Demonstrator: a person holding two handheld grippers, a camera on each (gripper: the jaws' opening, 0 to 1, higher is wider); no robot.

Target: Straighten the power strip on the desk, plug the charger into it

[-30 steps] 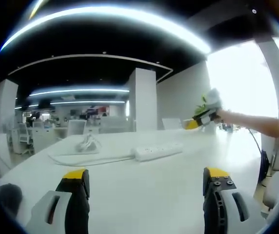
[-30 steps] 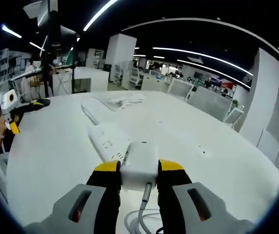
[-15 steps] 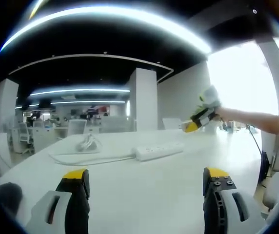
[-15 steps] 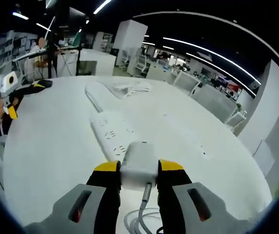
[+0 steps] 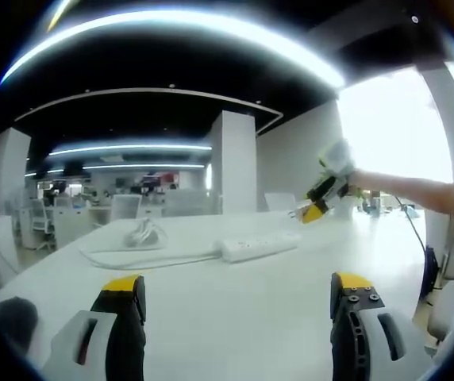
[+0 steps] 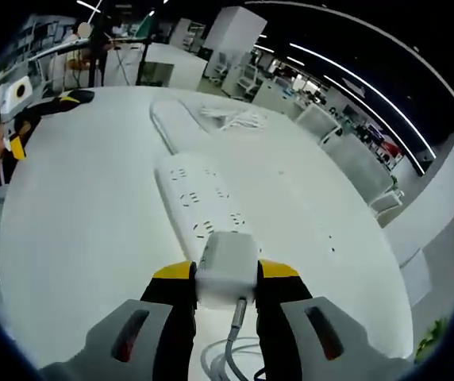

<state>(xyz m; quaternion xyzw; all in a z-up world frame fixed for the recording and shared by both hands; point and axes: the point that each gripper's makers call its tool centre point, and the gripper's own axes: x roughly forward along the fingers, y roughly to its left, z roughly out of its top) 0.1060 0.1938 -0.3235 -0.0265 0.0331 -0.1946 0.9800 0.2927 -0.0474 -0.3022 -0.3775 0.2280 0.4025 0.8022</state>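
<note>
Right gripper (image 6: 225, 278), clamped on the charger (image 6: 227, 266), has tipped down over the power strip (image 6: 199, 205), closing on its sockets. Left gripper (image 5: 235, 298) idles, jaws spread, over the desk (image 5: 235, 317).

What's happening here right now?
The right gripper holds the white charger in its fingers just above the near end of the power strip on the white desk, not yet plugged in. The left gripper hangs open over the desk.

Left hand-held gripper (image 5: 231, 298) gaping; right hand-held gripper (image 6: 225, 274) clamped.
</note>
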